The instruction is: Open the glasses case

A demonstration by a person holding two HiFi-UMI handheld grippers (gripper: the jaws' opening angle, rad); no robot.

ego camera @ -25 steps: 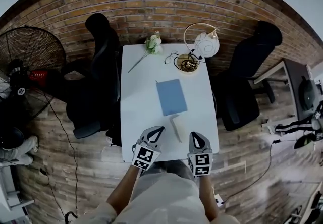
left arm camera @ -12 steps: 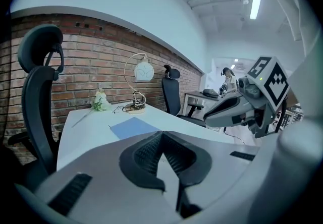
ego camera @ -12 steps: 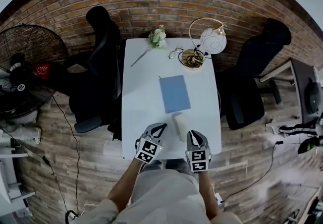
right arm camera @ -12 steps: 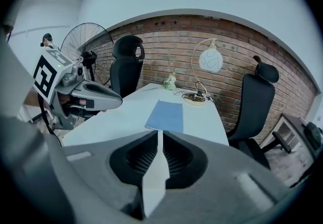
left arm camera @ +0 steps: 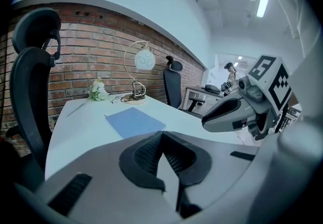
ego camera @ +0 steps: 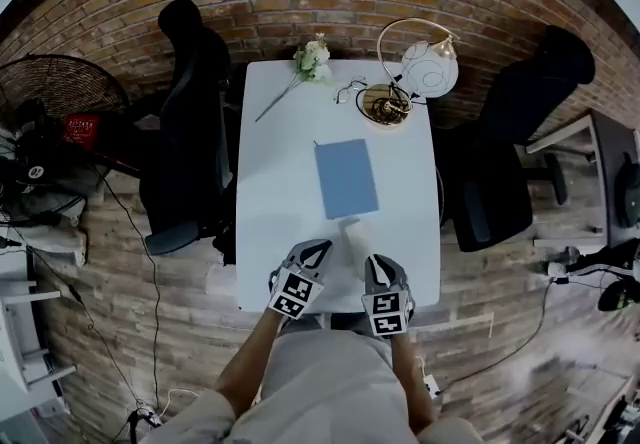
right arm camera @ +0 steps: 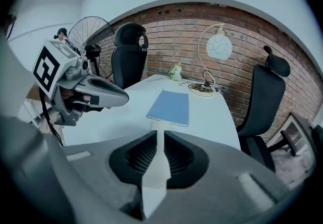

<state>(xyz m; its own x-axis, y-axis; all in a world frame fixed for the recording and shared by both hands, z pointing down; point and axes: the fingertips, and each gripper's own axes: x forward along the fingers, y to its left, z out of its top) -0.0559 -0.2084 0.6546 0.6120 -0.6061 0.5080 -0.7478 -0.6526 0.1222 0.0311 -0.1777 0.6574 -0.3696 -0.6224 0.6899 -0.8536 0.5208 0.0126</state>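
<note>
Approach stage, glasses case lid not yet lifted.
Left tongs [ego camera: 316,250] closed, empty, at near edge of surface [ego camera: 270,132]. Glasses case [ego camera: 352,235], pale, oblong, seemingly shut, lies between both tongs, just short of blue notebook [ego camera: 346,178]. Right tongs [ego camera: 378,263] have just been opening a crack, nothing between. Next, likely: pin one end, lift lid.

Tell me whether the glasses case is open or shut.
Shut, as far as the head view shows: the glasses case lies flat on the table as one pale block, no lid raised.
</note>
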